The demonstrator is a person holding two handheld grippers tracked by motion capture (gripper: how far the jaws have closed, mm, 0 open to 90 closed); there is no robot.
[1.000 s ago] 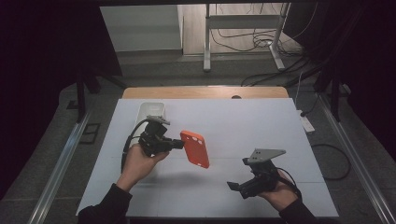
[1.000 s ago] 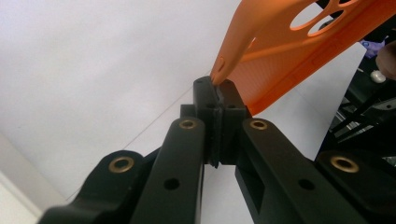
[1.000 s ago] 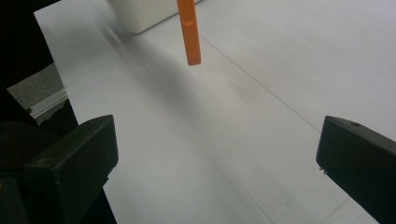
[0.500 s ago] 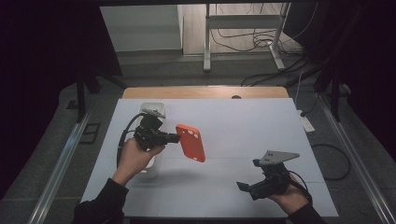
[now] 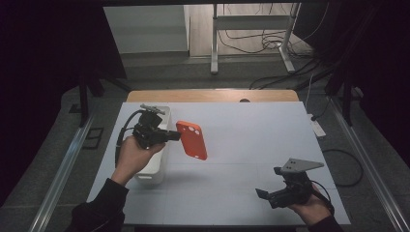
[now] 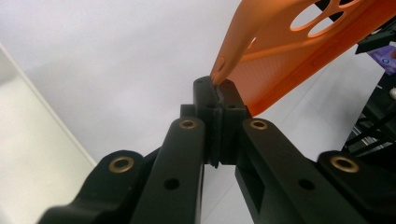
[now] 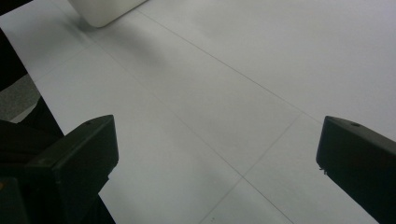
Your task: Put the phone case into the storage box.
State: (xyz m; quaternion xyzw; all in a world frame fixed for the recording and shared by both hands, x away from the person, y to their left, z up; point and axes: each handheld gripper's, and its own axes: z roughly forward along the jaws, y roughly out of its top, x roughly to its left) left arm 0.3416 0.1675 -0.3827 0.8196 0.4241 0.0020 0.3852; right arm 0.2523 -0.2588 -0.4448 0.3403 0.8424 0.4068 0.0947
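At the left of the bench (image 5: 241, 125) stands a white bin (image 5: 155, 166), and my left hand (image 5: 131, 153) hovers over it with my left tool (image 5: 175, 137). That tool is clamped tight on the edge of an orange phone case (image 5: 192, 139); in the left gripper view the pads (image 6: 219, 100) pinch the thin rim of the case (image 6: 299, 51), which hangs in the air above the white surface, just right of the bin, tilted with its camera holes at the top. Well apart, at the near right corner, my right hand (image 5: 309, 209) holds my right tool (image 5: 263, 194) low over the bare bench, its jaws standing wide apart with nothing between them.
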